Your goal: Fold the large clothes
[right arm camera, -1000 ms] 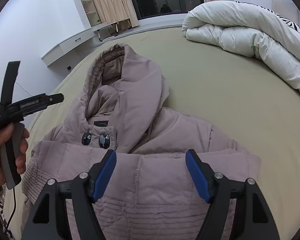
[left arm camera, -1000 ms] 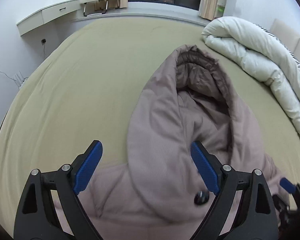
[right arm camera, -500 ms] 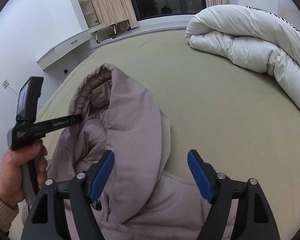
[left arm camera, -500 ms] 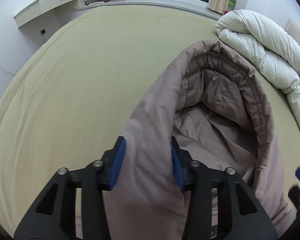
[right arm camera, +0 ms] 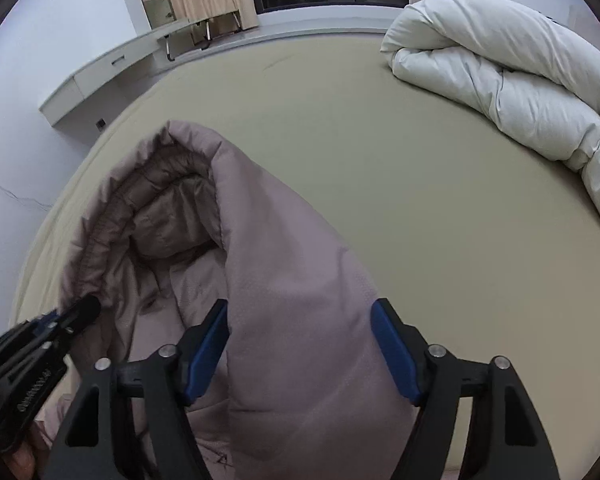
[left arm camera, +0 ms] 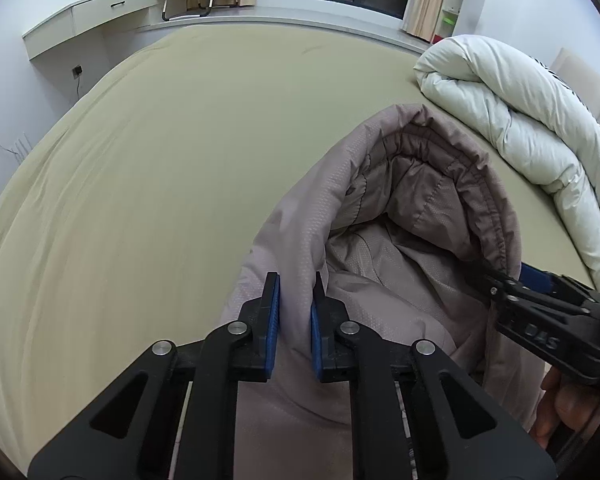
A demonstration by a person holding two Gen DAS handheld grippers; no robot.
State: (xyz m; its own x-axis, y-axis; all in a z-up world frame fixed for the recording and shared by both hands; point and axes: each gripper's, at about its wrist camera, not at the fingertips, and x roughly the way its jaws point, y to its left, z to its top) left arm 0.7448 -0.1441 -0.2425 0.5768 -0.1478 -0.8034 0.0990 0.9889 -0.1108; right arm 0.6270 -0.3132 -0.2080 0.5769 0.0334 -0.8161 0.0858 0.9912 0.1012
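Taupe quilted puffer coat (left arm camera: 380,240) lies on the smooth olive bed sheet (left arm camera: 160,160), hood (ribbed, elasticated rim) facing up. Left gripper (left arm camera: 294,312) has just been closing and now pinches the hood's edge between blue ribbed pads. Right gripper (right arm camera: 300,344) has been closing too; pads straddle the hood's other side w/o clearly pressing. Puffy white duvet (right arm camera: 520,88) is rolled nearby.

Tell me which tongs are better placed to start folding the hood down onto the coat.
Left. The left tongs, which have just been closing, pinch the hood edge. The right tongs only straddle its other side, closing but not yet pressing.
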